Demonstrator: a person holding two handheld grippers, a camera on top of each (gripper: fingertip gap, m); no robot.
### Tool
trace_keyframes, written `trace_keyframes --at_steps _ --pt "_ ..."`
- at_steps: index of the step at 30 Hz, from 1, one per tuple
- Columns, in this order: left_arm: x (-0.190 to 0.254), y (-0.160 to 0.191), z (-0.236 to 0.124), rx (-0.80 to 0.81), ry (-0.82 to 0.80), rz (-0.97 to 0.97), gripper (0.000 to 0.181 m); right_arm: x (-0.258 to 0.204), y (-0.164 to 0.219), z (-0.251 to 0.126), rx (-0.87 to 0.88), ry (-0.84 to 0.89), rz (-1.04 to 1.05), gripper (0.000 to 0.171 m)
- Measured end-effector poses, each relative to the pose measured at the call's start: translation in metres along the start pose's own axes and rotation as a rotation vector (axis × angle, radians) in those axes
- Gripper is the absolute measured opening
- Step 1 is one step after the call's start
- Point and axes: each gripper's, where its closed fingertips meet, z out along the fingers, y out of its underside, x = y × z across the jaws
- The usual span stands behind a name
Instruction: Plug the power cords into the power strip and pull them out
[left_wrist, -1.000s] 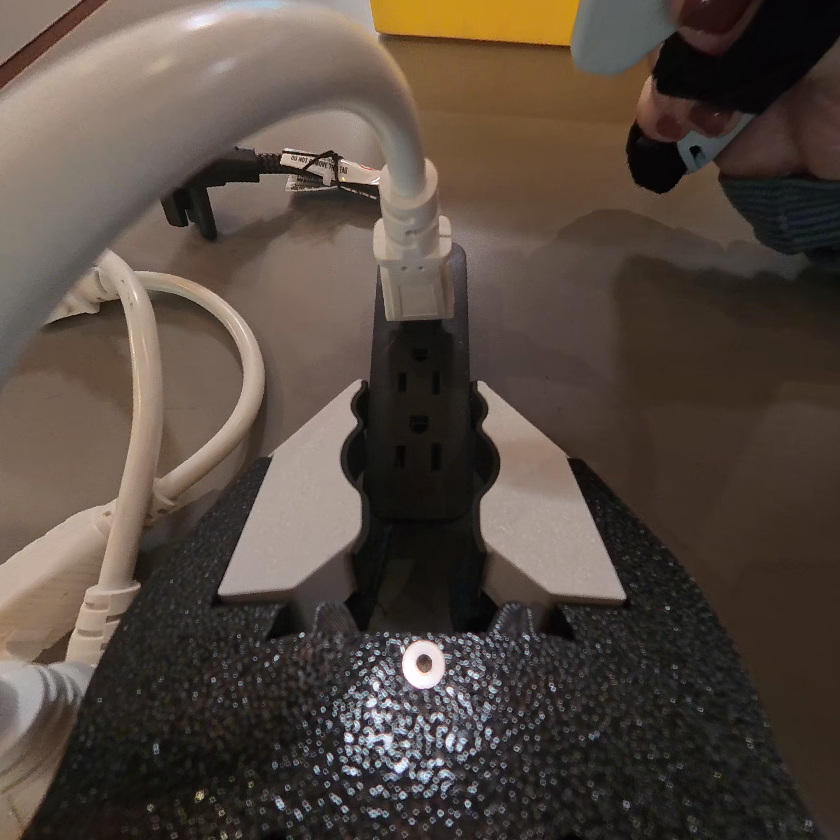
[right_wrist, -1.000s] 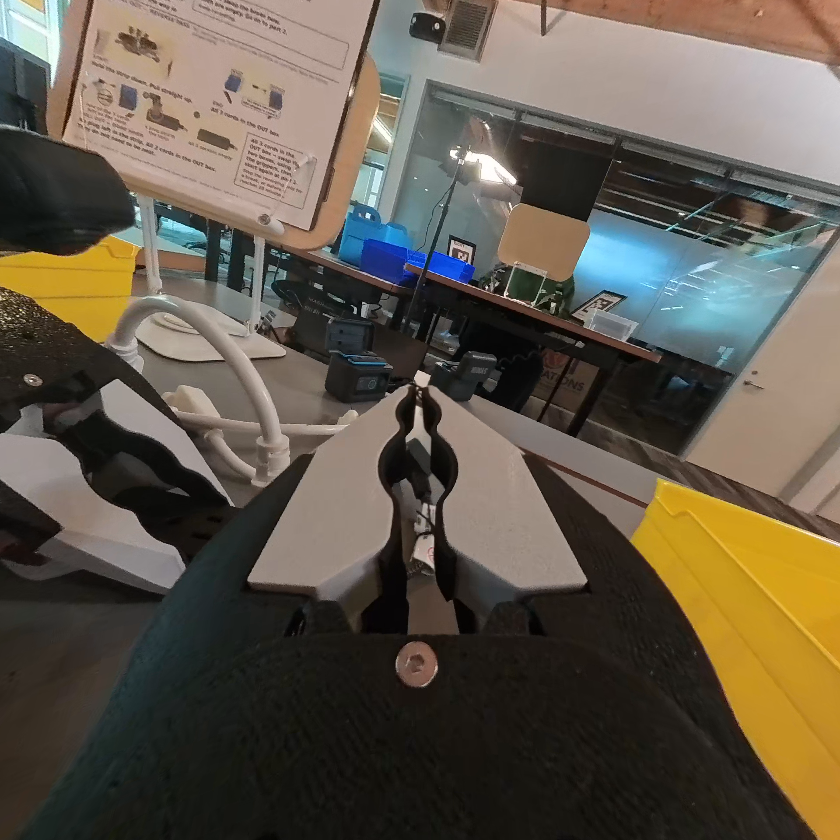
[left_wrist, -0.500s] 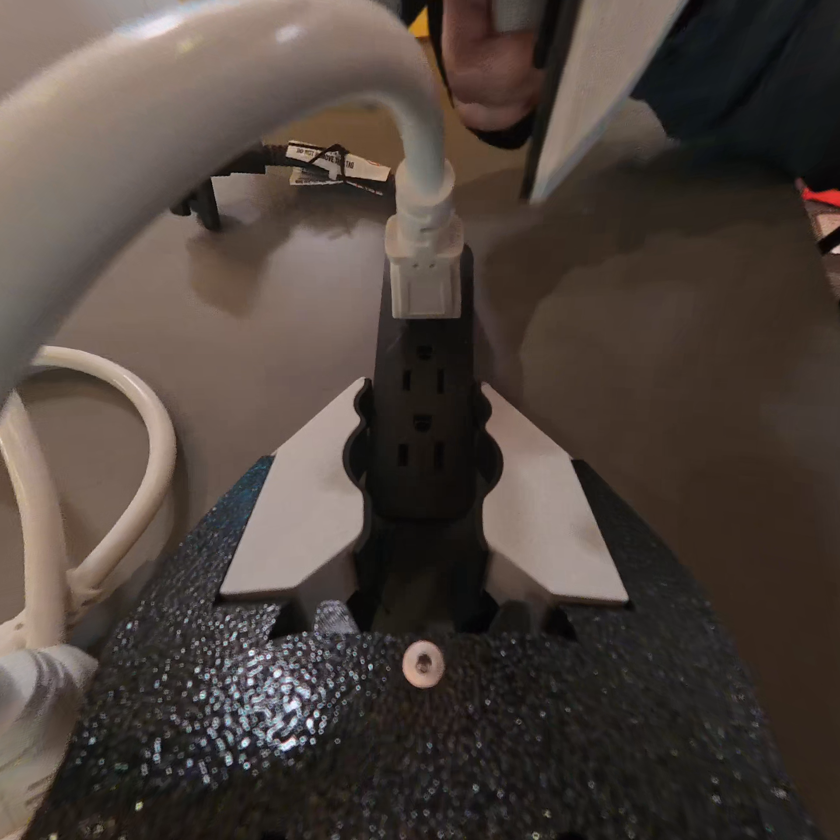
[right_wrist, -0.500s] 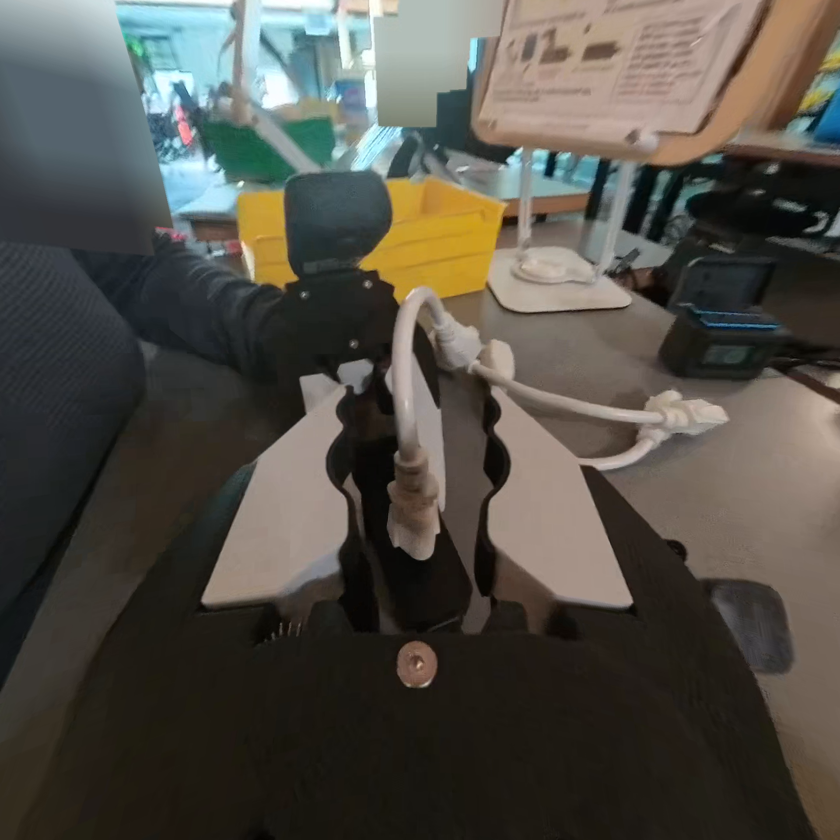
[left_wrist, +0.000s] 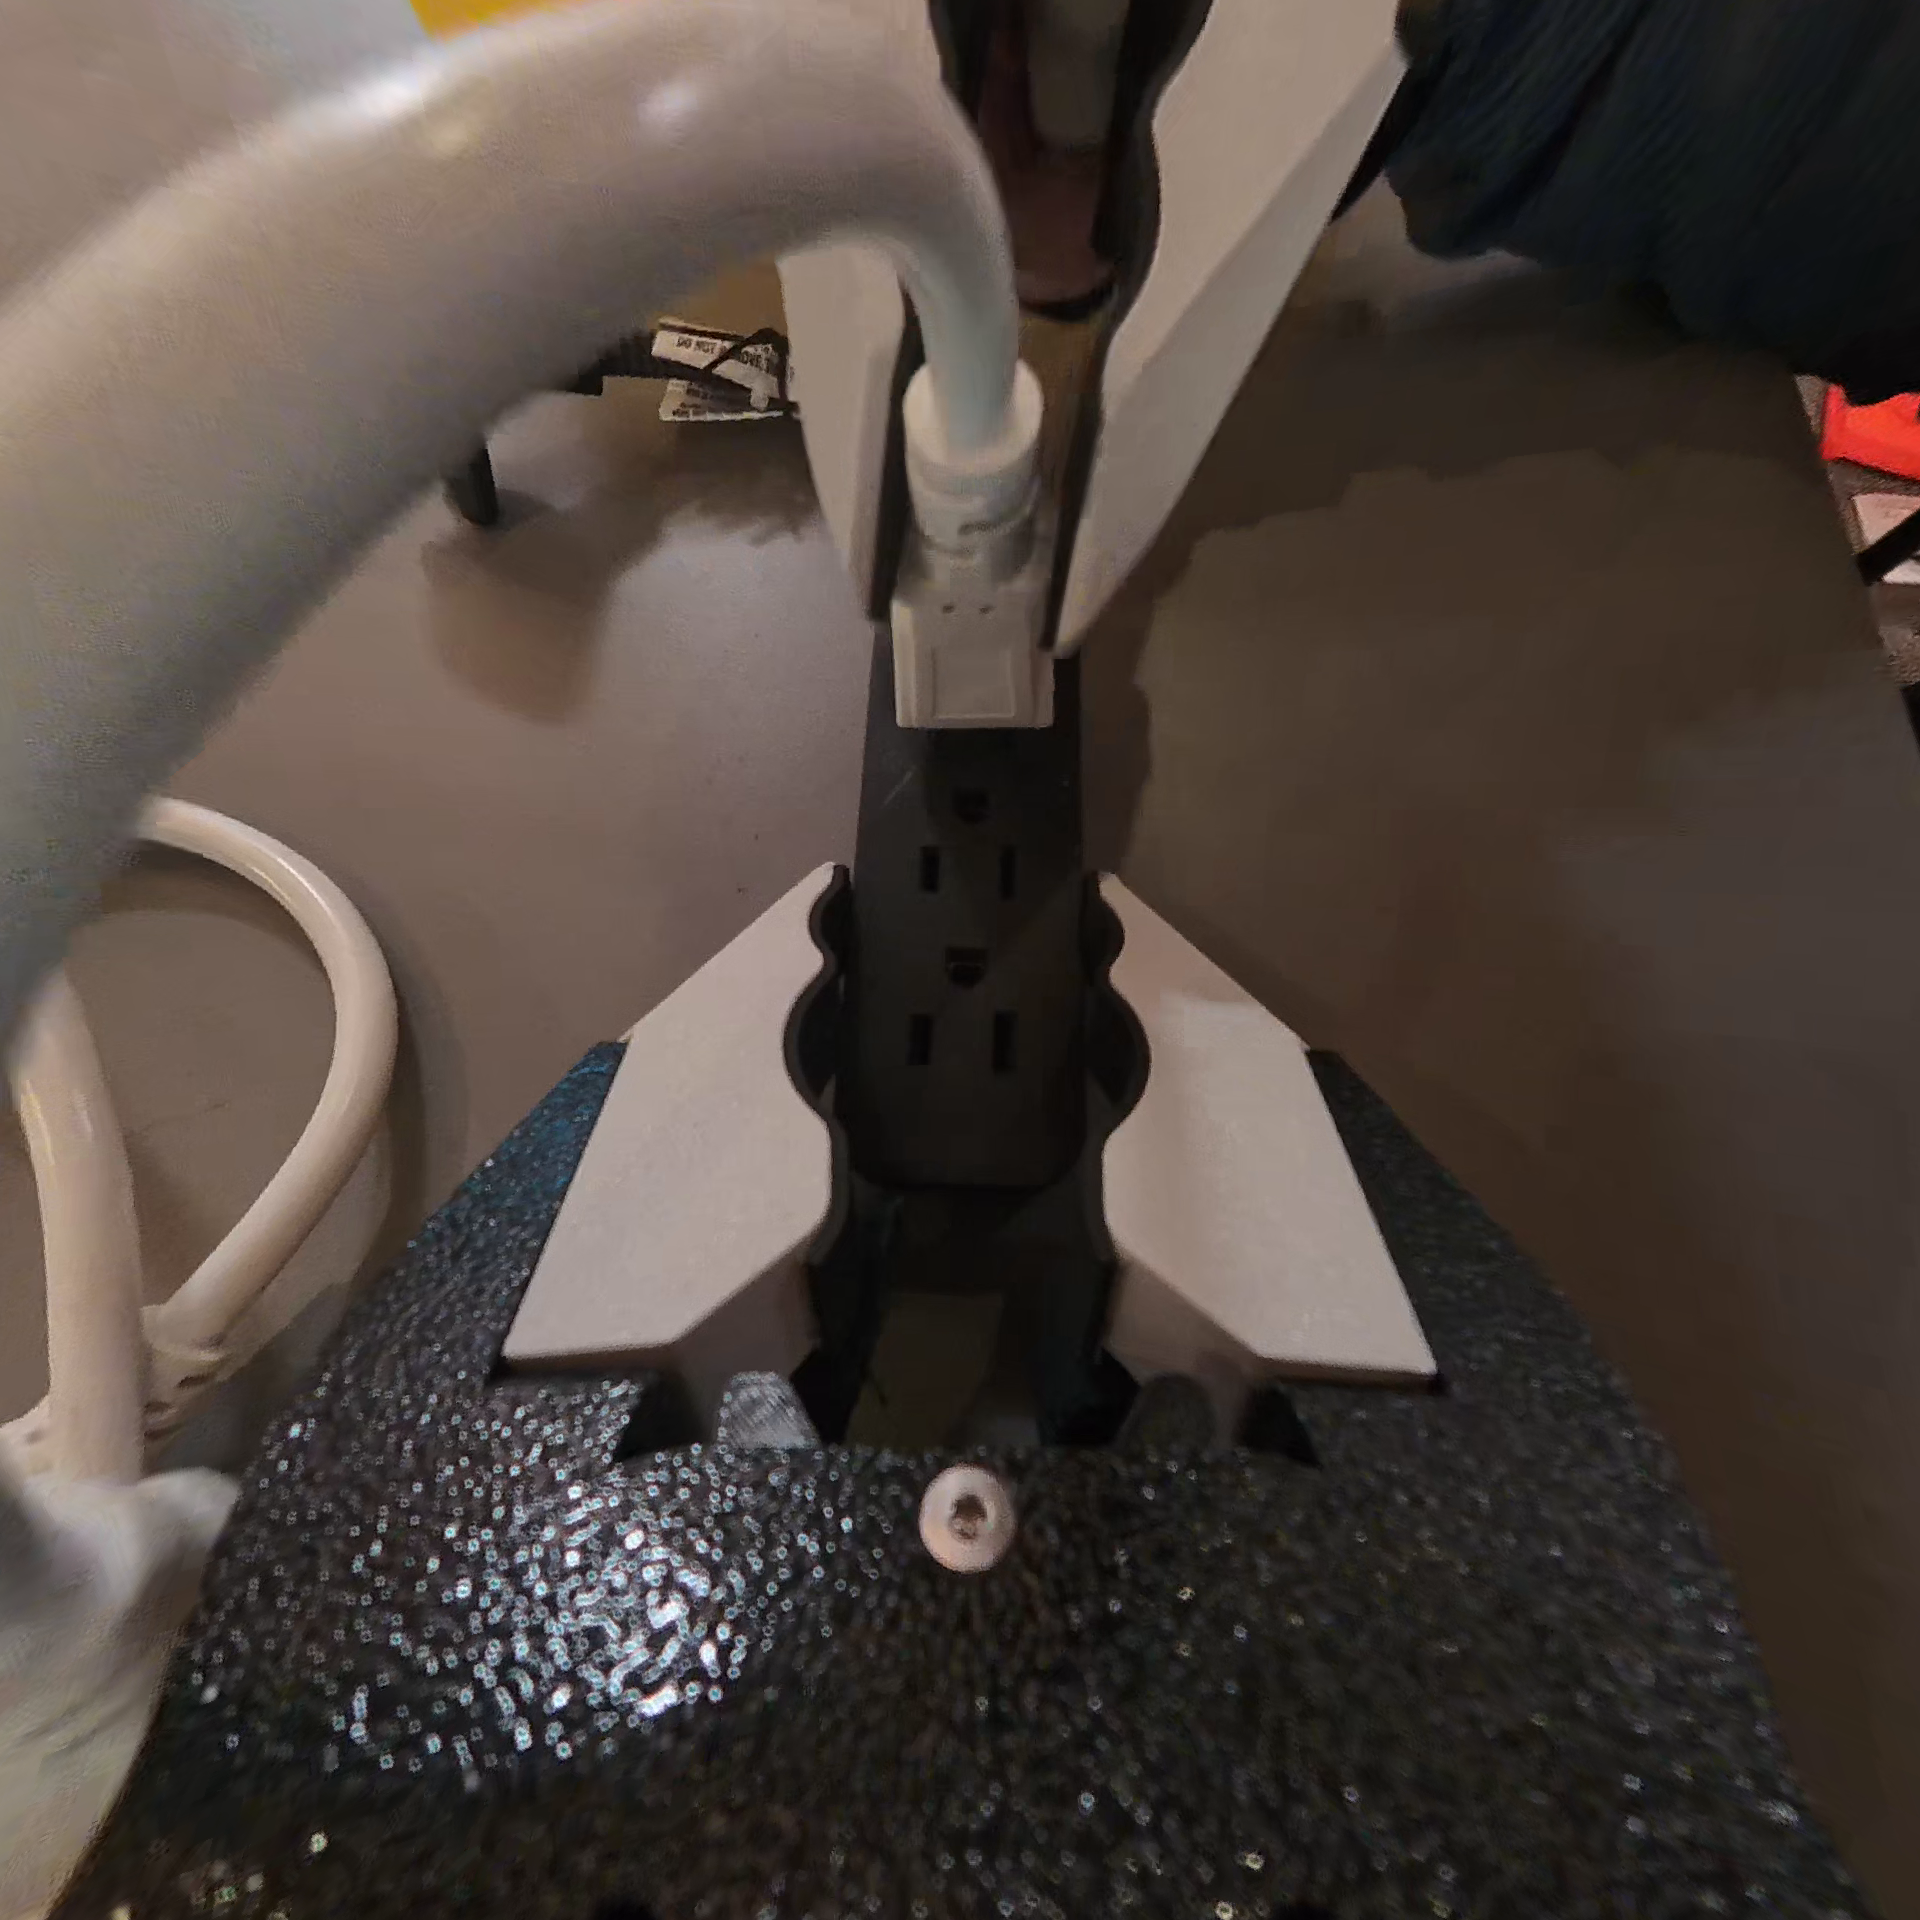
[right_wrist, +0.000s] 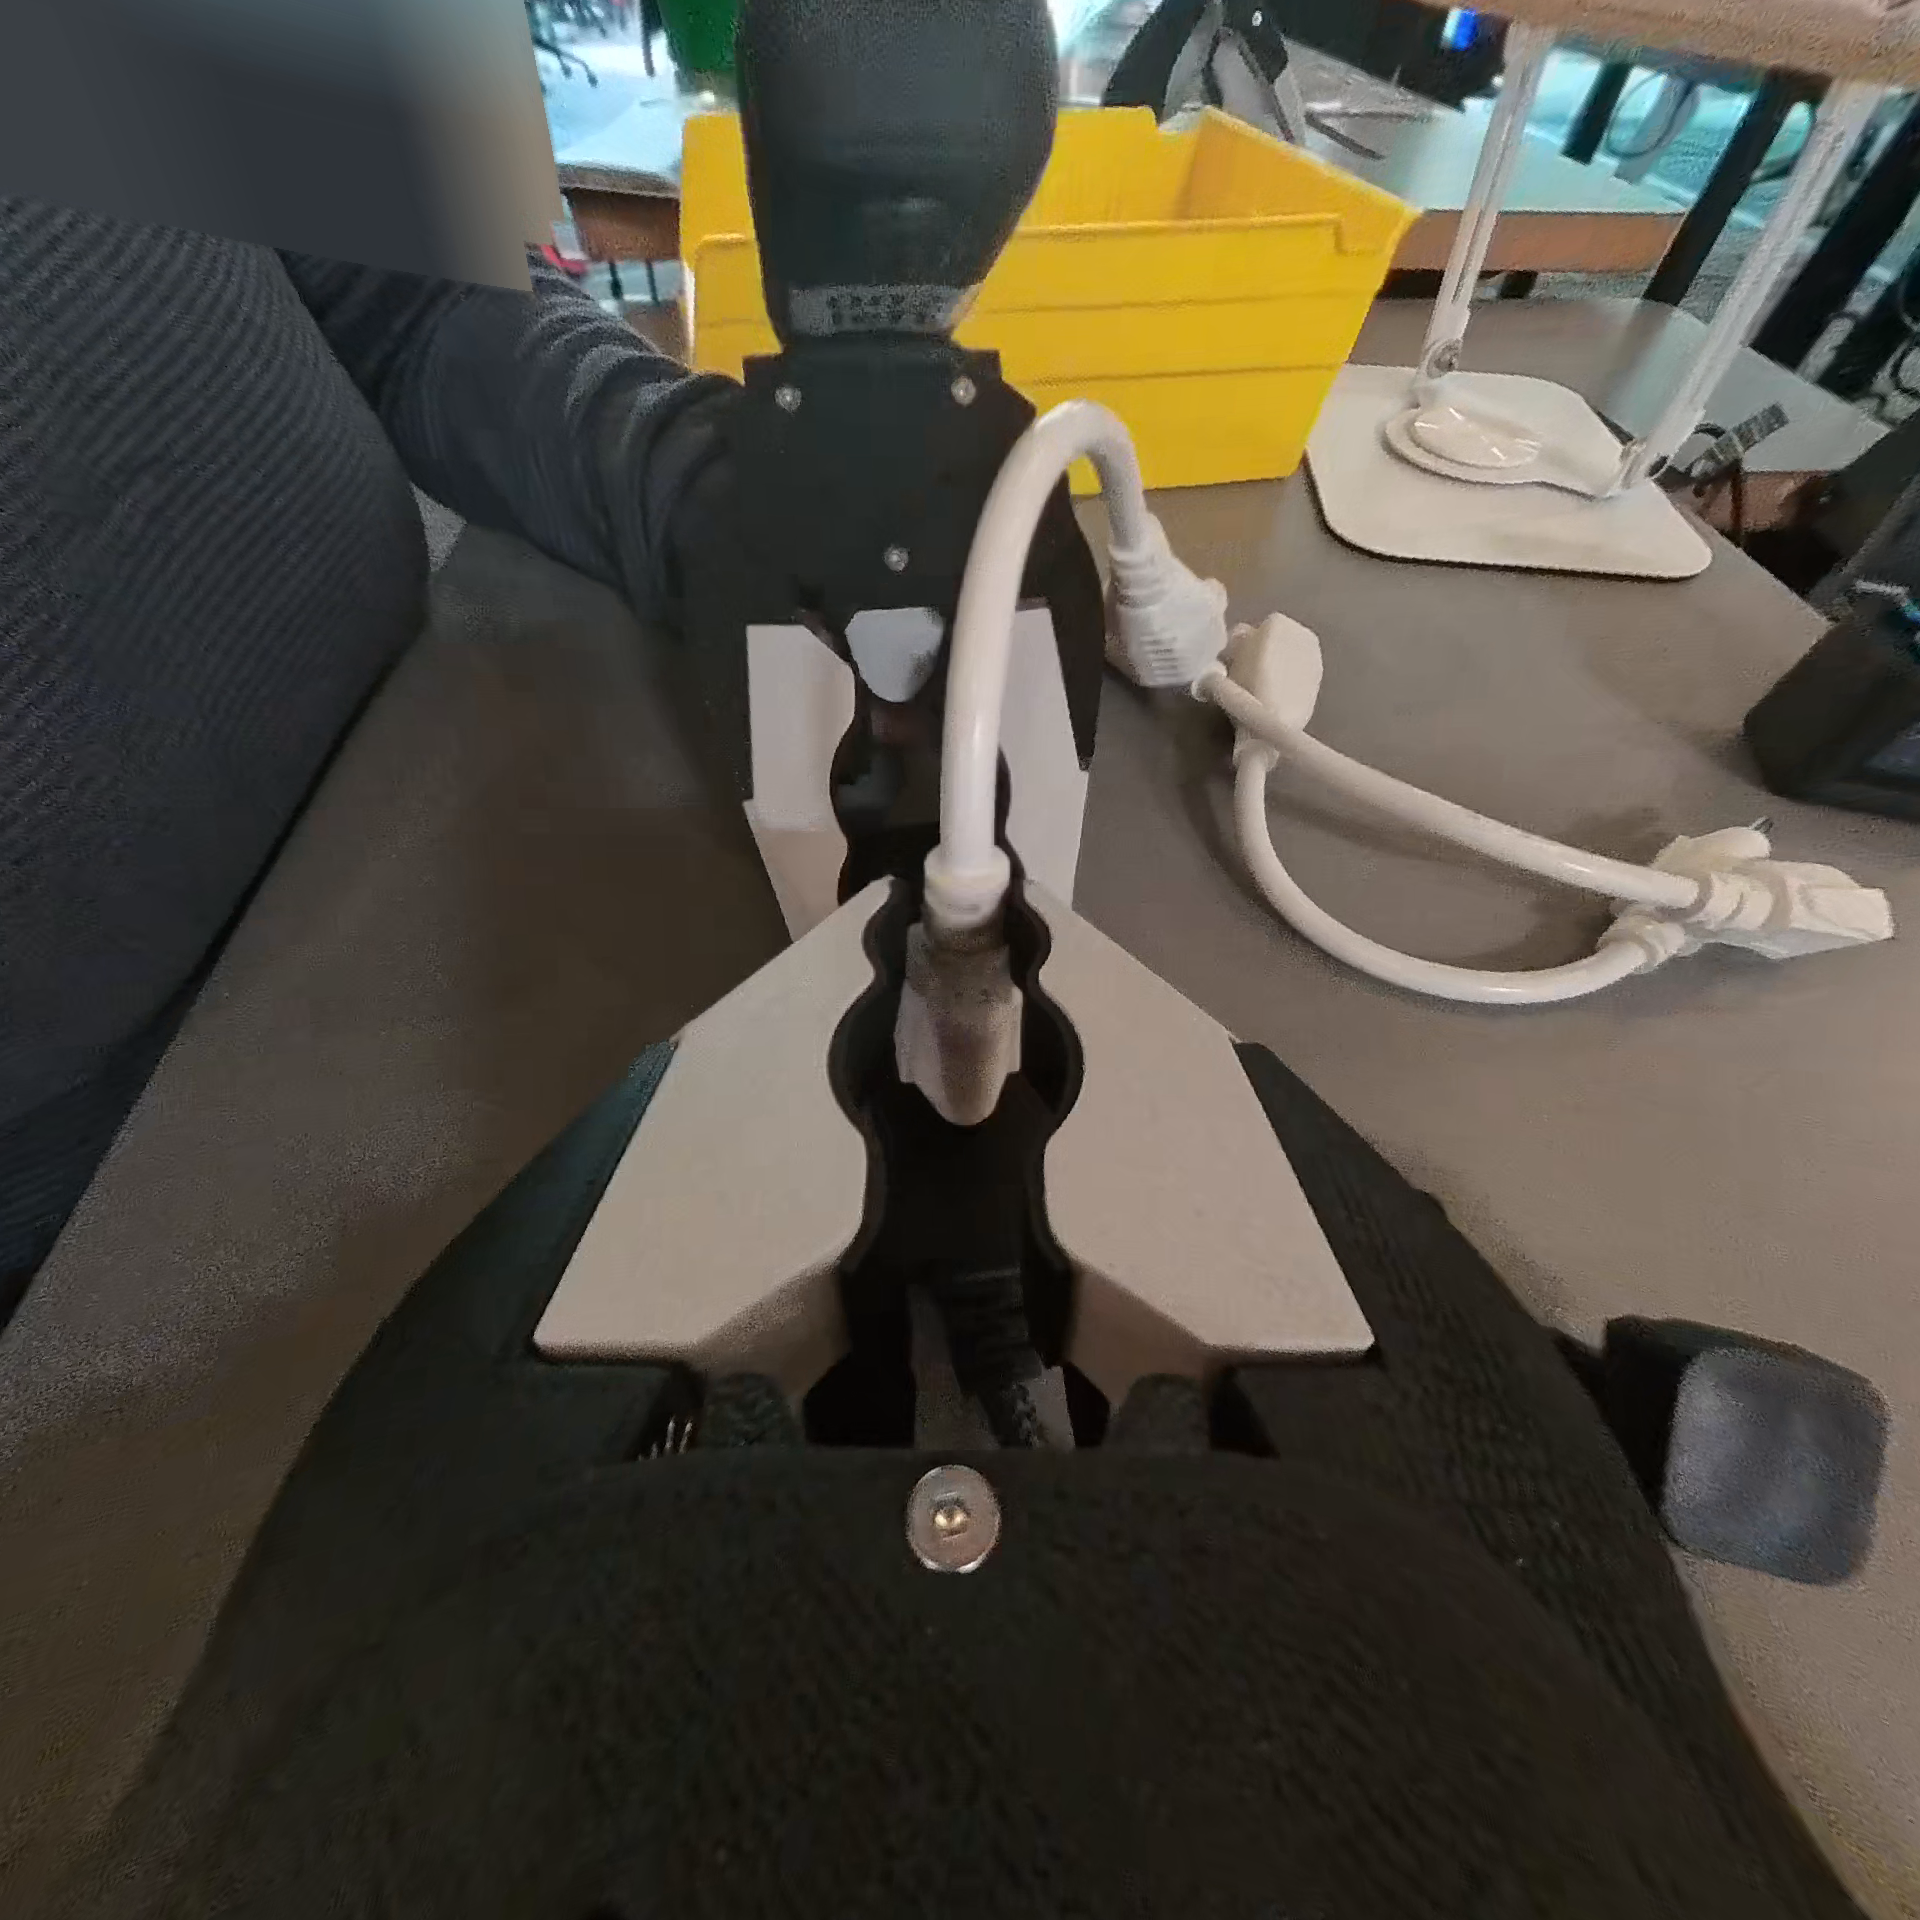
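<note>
My left gripper (left_wrist: 966, 878) is shut on the near end of a black power strip (left_wrist: 966, 997) that lies on the grey table. A white plug (left_wrist: 971, 665) sits in the strip's far outlet, and its thick white cord (left_wrist: 416, 343) arches up and to the left. My right gripper (right_wrist: 956, 894) faces the left one and is shut on the white plug (right_wrist: 956, 1029), one finger on each side. In the left wrist view the right gripper's fingers (left_wrist: 1143, 416) flank the plug. The two nearer outlets are empty.
More white cords and plugs (right_wrist: 1455, 914) lie on the table at the right. A yellow bin (right_wrist: 1143, 312), a white stand base (right_wrist: 1507, 499) and a black device (right_wrist: 1849, 707) stand behind. A black cord with a tag (left_wrist: 717, 374) lies past the strip. A person's dark sleeve (right_wrist: 208, 520) is at the left. The black device (right_wrist: 1849, 707) sits 25 centimetres or so from the ends of my left fingers.
The right gripper swung round from facing the room, came down over the white plug and closed on it. The left gripper kept hold of the power strip.
</note>
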Motion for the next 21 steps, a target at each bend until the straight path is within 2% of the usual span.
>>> trace_keyframes --at_steps 4,17,18,19,21 --pt "0.000 0.000 0.000 -0.001 -0.003 0.008 0.043 0.000 -0.001 0.000 0.108 -0.077 0.110 0.015" --pt "0.001 0.000 0.000 -0.003 0.008 -0.002 0.043 0.000 0.001 0.001 0.115 -0.047 0.091 0.015" --pt "0.000 0.000 0.000 -0.003 0.008 -0.010 0.045 0.000 0.001 0.000 0.115 -0.046 0.091 0.015" --pt "-0.001 -0.002 0.000 0.009 0.010 -0.030 0.059 0.000 0.001 0.001 0.115 -0.046 0.091 0.016" --pt "0.006 -0.026 -0.009 0.169 0.086 -0.095 0.076 0.000 0.001 0.001 0.116 -0.045 0.090 0.016"
